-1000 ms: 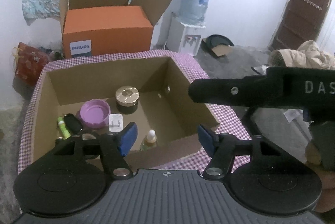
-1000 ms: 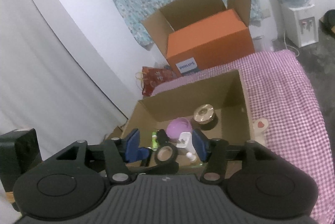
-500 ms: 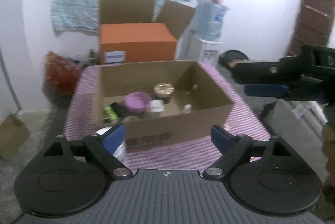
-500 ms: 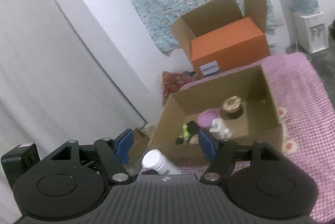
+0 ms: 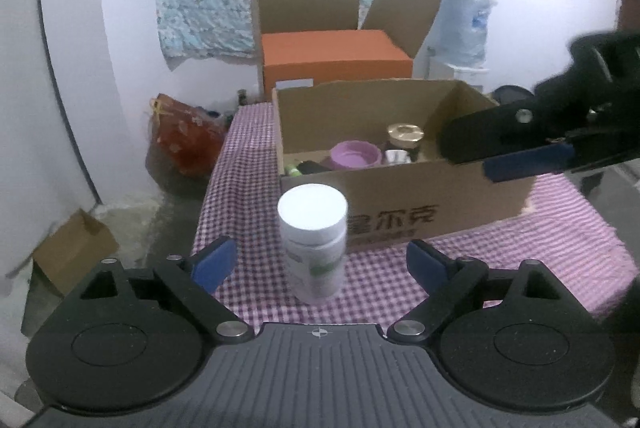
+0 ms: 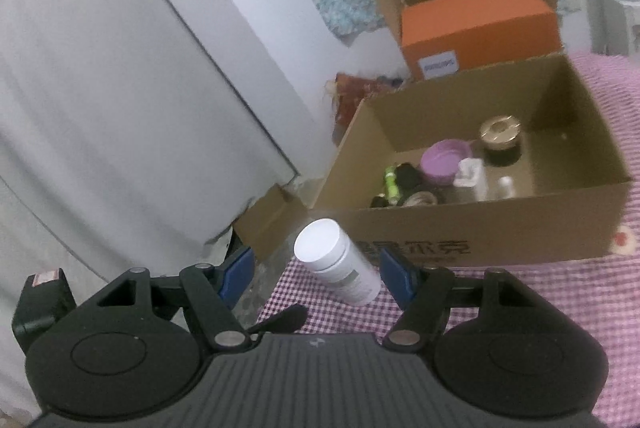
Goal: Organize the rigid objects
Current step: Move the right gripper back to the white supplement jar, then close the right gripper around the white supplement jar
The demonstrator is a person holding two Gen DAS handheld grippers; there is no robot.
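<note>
Left wrist view: my left gripper (image 5: 318, 262) empty, jaws opening; white bottle (image 5: 314, 246) upright on the checked cloth (image 5: 520, 252), before the cardboard box (image 5: 400, 216).

Right wrist view: right gripper (image 6: 316, 274) spread, bottle between pads, untouched. Approach step, I judge; next: close, lift into box.

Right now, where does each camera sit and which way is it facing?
Left wrist: sits on the left claw, looking forward and down at the white bottle standing on the checkered cloth before the cardboard box; its opening fingers flank the bottle without touching, and the right claw shows at right.
Right wrist: sits on the right claw, facing the same bottle and box from further left; own open fingers show.
Shared: bottle, box, cloth, orange box.
</note>
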